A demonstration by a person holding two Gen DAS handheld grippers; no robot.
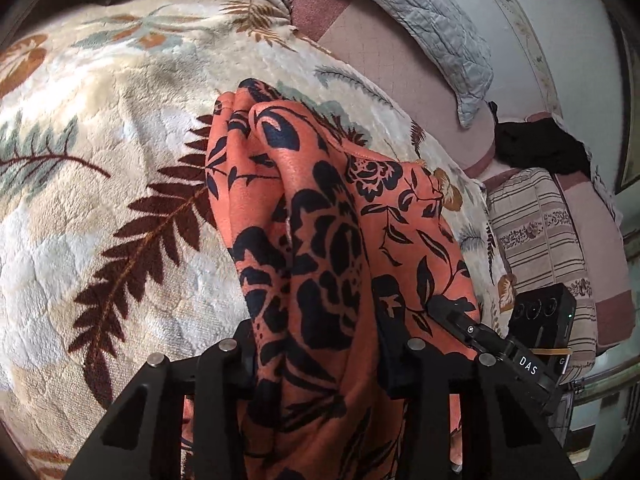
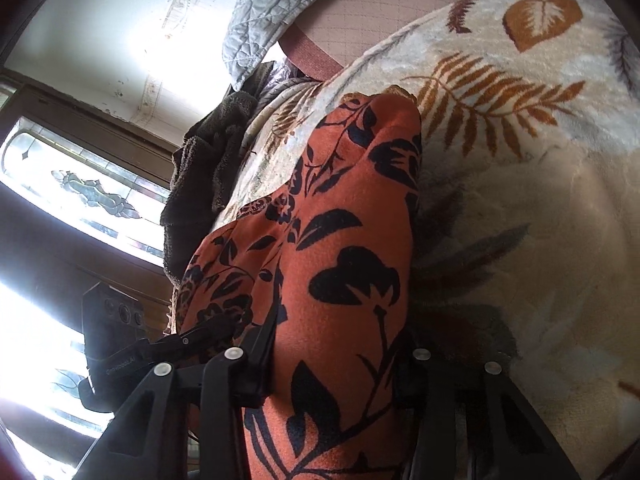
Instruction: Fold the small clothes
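Observation:
An orange garment with a dark floral print (image 1: 320,208) hangs bunched over a cream leaf-patterned blanket (image 1: 100,140). My left gripper (image 1: 320,360) is shut on a thick fold of it, and the cloth fills the gap between the fingers. To its right, my right gripper (image 1: 440,304) pinches another part of the same garment. In the right wrist view the garment (image 2: 352,208) runs up from between the fingers of the right gripper (image 2: 340,364), which is shut on it. The left gripper (image 2: 224,324) bites the cloth at the left. The garment's far end rests on the blanket (image 2: 520,160).
A grey quilted cover (image 1: 420,8) lies at the back over a pink bedsheet (image 1: 380,60). A striped pillow (image 1: 532,232) and a black cloth (image 1: 540,148) sit at the right. A dark towel (image 2: 200,168) hangs by the patterned window (image 2: 80,184).

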